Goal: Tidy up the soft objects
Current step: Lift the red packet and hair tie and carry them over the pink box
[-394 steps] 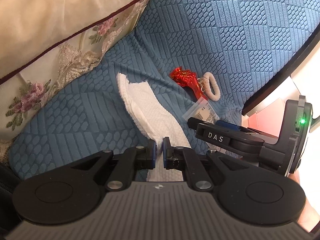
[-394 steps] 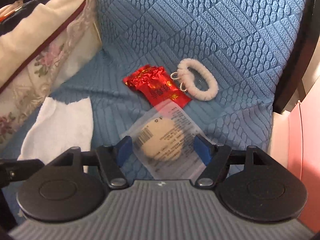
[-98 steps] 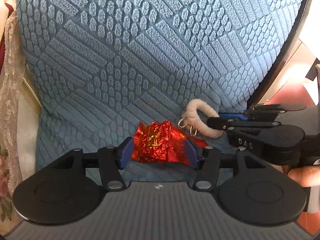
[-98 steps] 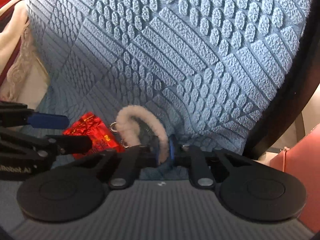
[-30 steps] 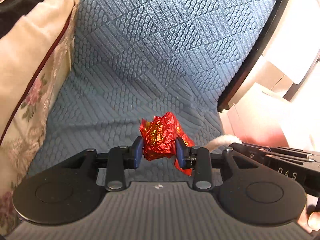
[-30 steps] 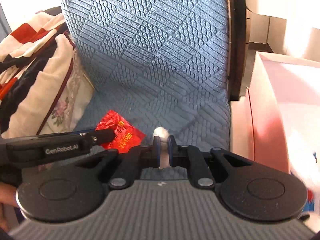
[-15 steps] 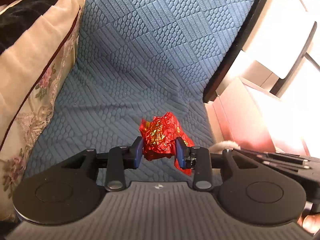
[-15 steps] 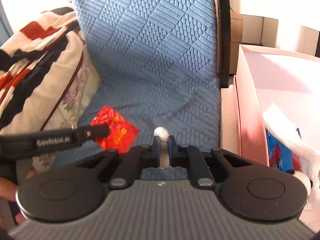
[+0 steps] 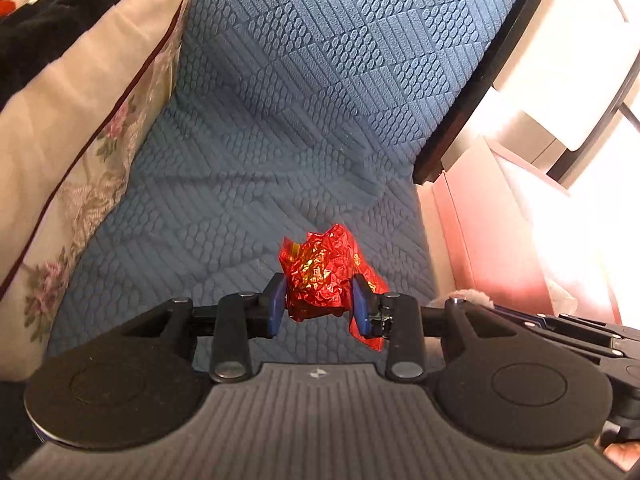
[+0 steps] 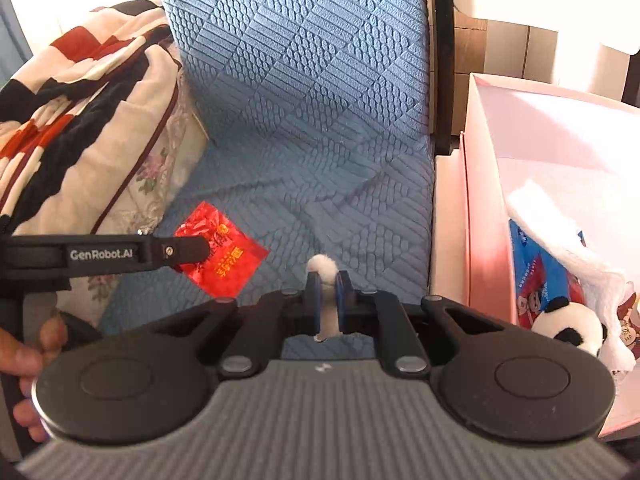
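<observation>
Below us lies the blue quilted seat cushion (image 9: 224, 216) of a sofa, its embossed panels of ovals and bars running up into the backrest (image 10: 304, 52). To our left, cream floral-embroidered bedding with a dark red piping (image 9: 72, 128) is heaped against the cushion, and in the right wrist view a red, white and black striped blanket (image 10: 68, 68) lies on top of it. To our right, just beside the sofa's dark frame, stands a pink cardboard box (image 10: 480, 216); inside it we see a white textured cloth (image 10: 560, 236), a blue printed packet (image 10: 536, 276) and a small black-and-white panda plush (image 10: 568, 324).

Our left gripper (image 9: 320, 304) is held above the seat, pointing along the cushion, its blue-padded fingers (image 9: 276, 304) clamped on a crumpled red foil wrapper with gold print (image 9: 320, 276). The wrapper bulges out between the pads, creased and shiny, with one flat corner hanging down past the right pad. In the right wrist view it shows off the cushion, at the tip of the left gripper.

Our right gripper (image 10: 327, 300) sits just to the right of the left one, above the seat's front part and beside the pink box. Its pads are pressed nearly together on a fluffy white hair tie (image 10: 326, 270), of which only a pale tuft above the fingertips and a strip between them can be seen.
</observation>
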